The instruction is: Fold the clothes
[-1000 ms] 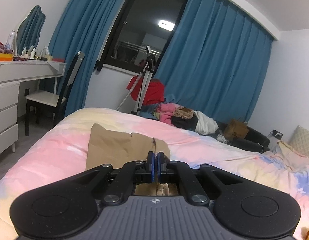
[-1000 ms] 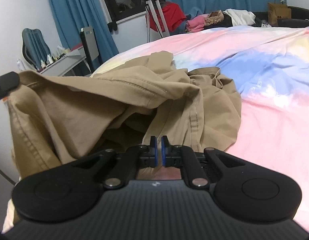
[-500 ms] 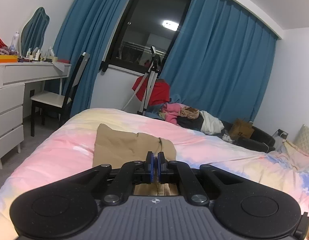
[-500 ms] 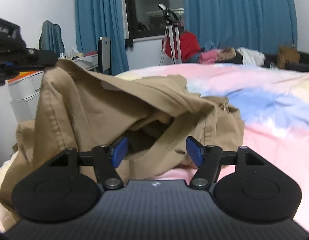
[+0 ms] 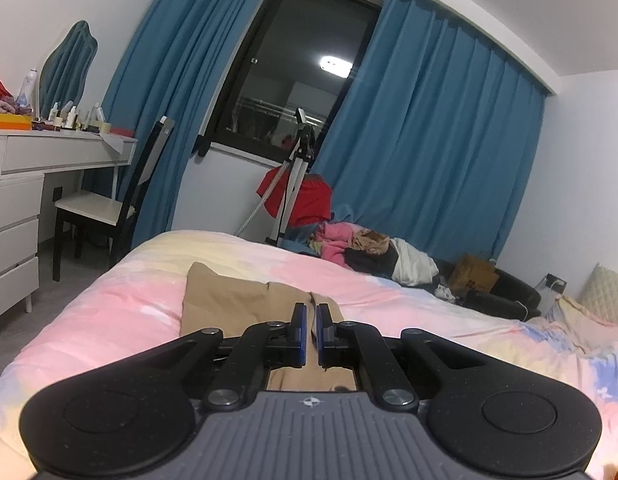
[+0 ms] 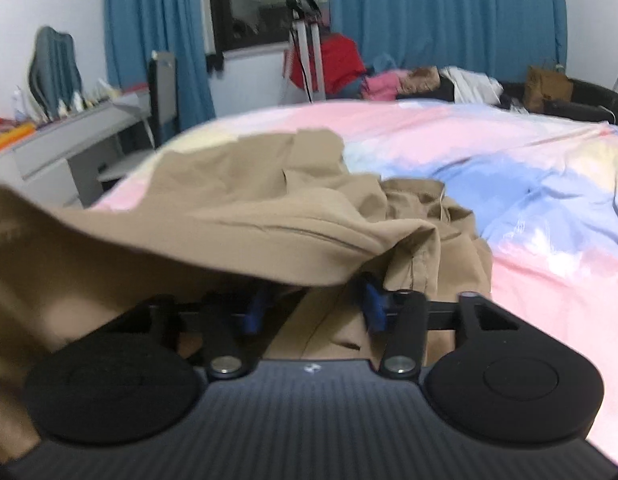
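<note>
Tan cotton fills the lower middle of our left wrist view: the khaki trousers (image 5: 245, 300) lie on the pastel pink, yellow and blue bedspread (image 5: 109, 312), stretching away from us toward the foot of the bed. Our left gripper (image 5: 309, 334) has its blue-padded jaws drawn almost together, with only a thin slit between them. Whether cloth is pinched there we cannot tell, since the fabric shows only beyond and below the fingers. Past the bed stand the blue curtains (image 5: 429, 140) around a dark window (image 5: 293, 80), a white tripod (image 5: 295, 184) with a red garment (image 5: 309, 200) on it, a heap of mixed clothes (image 5: 369, 248), and a white dressing table (image 5: 49, 160) with a dark-framed chair (image 5: 109, 208).

From the right wrist view, which is blurred, the same trousers (image 6: 229, 216) are bunched and partly lifted, one fold draping across our right gripper (image 6: 313, 308) and hiding the tips of its fingers. Its jaws stand partly apart and are closing, with tan cloth lying between them; the pads do not yet press on it. The bedspread (image 6: 509, 160) spreads to the right.
</note>
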Demonstrator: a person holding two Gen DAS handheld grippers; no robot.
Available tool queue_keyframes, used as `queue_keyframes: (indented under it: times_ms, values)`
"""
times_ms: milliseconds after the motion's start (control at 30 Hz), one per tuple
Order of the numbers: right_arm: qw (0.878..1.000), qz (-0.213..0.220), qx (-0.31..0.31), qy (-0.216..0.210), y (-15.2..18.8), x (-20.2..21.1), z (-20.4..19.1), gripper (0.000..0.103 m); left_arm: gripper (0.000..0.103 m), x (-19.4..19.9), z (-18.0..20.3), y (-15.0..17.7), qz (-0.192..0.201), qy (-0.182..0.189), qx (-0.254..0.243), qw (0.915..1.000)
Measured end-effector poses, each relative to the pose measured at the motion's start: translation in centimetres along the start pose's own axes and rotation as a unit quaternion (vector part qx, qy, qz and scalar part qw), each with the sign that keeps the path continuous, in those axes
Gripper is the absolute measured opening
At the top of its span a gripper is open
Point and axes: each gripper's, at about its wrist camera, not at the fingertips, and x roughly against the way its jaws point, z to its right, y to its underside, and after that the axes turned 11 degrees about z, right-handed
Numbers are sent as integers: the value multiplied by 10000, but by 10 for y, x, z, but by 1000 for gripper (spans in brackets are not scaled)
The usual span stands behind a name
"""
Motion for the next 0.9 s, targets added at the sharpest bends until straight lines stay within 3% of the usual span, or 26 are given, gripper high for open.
queue_keyframes:
  times_ms: [33, 133, 367, 533, 700, 900]
  values:
    - [10000, -52, 10, 39, 1, -2, 1, 18, 5, -1, -1, 1, -13, 10, -8, 10000]
    - [9999, -76, 59, 29, 0, 1, 7, 7, 5, -4, -3, 3, -81, 5, 3, 10000]
    - [9936, -191, 913, -640, -23, 47, 26, 6, 5, -1, -6, 3, -226, 143, -19, 9996]
    - [9885, -696, 813, -1068, -34, 65, 61, 6, 11, 12, 5, 10, -598, 567, -394, 9958]
    - [9876, -890, 32, -1292, -24, 69, 94, 6, 26, 28, 46, 35, -1245, 1267, -1287, 9756]
    - [9765, -1112, -963, -1572, -22, 69, 124, 6, 42, 34, 105, 98, -1895, 1438, -2371, 9419]
